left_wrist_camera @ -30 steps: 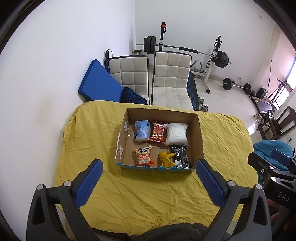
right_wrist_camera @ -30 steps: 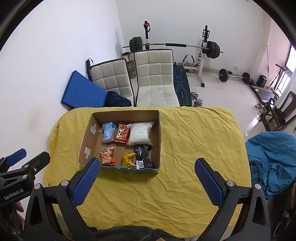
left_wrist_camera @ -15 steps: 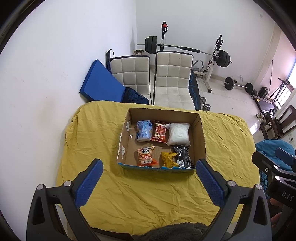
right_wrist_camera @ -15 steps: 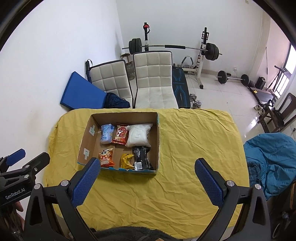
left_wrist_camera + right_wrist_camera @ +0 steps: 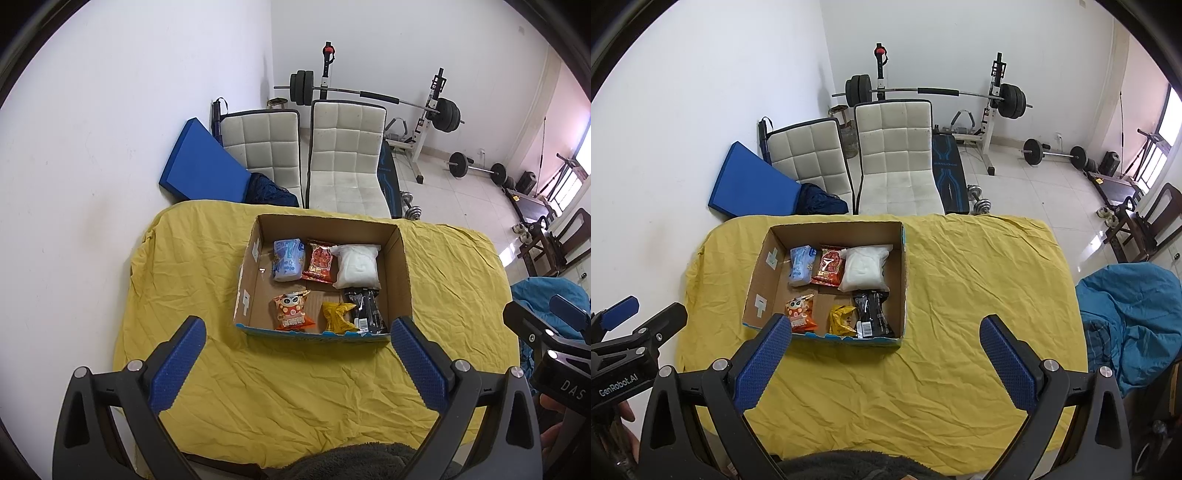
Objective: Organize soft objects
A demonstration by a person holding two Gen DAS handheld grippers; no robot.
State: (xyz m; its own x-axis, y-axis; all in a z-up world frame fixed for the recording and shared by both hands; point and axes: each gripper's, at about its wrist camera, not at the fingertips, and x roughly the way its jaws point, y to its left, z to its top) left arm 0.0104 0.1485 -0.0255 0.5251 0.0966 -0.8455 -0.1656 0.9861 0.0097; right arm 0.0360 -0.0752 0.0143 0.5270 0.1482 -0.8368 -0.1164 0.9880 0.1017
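Observation:
An open cardboard box (image 5: pixel 403 266) (image 5: pixel 905 273) sits on a table under a yellow cloth (image 5: pixel 295 376) (image 5: pixel 979 288). Inside lie a blue tissue pack (image 5: pixel 287 260), a red snack bag (image 5: pixel 320 261), a white soft pack (image 5: pixel 357 266), an orange snack bag (image 5: pixel 293 310), a yellow packet (image 5: pixel 336 318) and a black packet (image 5: pixel 365 311). My left gripper (image 5: pixel 297 363) is open and empty, held high above the near side of the table. My right gripper (image 5: pixel 884 360) is open and empty, also high above the near side.
Two white padded chairs (image 5: pixel 343 162) and a blue mat (image 5: pixel 199 171) stand behind the table by the white wall. A barbell rack (image 5: pixel 369 96) and weights are further back. A blue blanket (image 5: pixel 1137 317) lies to the right of the table.
Both grippers have drifted slightly back and up, so the box and table sit a little lower and smaller in view. Both stay open and empty.

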